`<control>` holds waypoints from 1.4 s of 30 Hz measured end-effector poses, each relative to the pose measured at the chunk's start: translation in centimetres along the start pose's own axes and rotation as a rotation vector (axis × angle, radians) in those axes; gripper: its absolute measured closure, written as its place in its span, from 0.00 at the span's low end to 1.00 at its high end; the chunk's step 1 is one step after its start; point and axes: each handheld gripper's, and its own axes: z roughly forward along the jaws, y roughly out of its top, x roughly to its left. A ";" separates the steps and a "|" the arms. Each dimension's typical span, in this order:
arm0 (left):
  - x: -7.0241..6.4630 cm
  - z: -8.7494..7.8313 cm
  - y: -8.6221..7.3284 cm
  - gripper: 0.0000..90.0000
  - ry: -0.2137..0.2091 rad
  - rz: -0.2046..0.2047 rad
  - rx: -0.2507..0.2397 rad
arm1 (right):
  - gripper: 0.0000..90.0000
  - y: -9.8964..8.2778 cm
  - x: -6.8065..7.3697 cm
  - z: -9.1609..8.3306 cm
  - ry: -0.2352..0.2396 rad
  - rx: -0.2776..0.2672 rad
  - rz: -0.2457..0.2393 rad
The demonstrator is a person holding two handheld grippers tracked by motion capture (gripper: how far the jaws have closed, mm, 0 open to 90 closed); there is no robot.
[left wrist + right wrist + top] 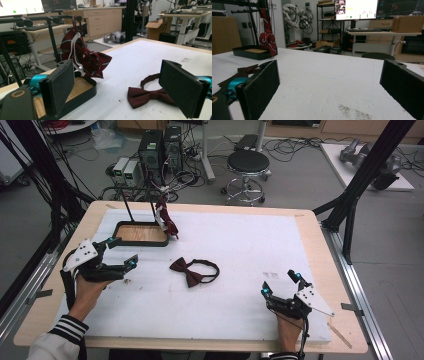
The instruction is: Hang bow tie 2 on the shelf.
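A dark red bow tie (193, 271) with its neck band lies flat on the white mat near the middle; it also shows low in the left gripper view as the bow tie (146, 96). A red striped bow tie (167, 220) hangs from a black rack (142, 234) at the back left, seen close as the striped tie (86, 58) and far off as the striped tie (268, 38). My left gripper (121, 251) stands open left of the flat tie, jaws wide apart. My right gripper (280, 283) rests open at the front right, nothing between its jaws.
The rack's black base frame (86, 91) sits on the table's back left corner. The white mat (240, 245) covers most of the wooden table (320, 245). Behind the table stand a stool (247, 167), computer towers (160, 150) and cables on the floor.
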 end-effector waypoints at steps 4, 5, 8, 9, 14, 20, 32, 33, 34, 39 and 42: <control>0.0 0.1 0.2 0.15 0.002 0.004 0.003 | 0.02 0.0 0.0 0.0 0.000 0.000 0.002; 0.0 0.1 0.2 0.15 0.001 0.004 0.002 | 0.02 0.0 -0.1 0.0 0.000 0.001 -0.001; -0.1 0.3 0.4 0.15 -0.003 0.006 0.003 | 0.02 0.0 0.0 0.1 -0.001 0.002 -0.002; -0.1 0.3 0.4 0.15 -0.005 0.005 0.005 | 0.02 0.0 0.0 0.1 -0.001 0.002 -0.002; -0.2 0.6 0.9 0.15 -0.010 0.015 0.003 | 0.02 0.0 0.0 0.1 -0.001 0.002 -0.002; -0.3 1.2 1.3 0.15 -0.030 0.012 0.020 | 0.02 0.0 0.0 0.1 -0.002 0.003 -0.001; -0.8 3.3 2.4 0.14 -0.122 0.012 0.120 | 0.02 0.0 0.0 0.1 -0.002 0.005 0.004; -0.9 3.6 2.6 0.14 -0.133 0.015 0.129 | 0.02 0.0 0.0 0.1 -0.002 0.004 0.006; -1.0 3.9 2.7 0.14 -0.143 0.020 0.138 | 0.02 0.0 0.0 0.1 -0.002 0.005 0.005; -1.7 5.7 3.4 0.14 -0.219 0.032 0.193 | 0.02 0.0 -0.1 0.1 -0.002 0.002 0.004; -2.1 6.5 3.7 0.14 -0.248 0.043 0.210 | 0.02 0.0 -0.1 0.1 -0.001 0.002 0.006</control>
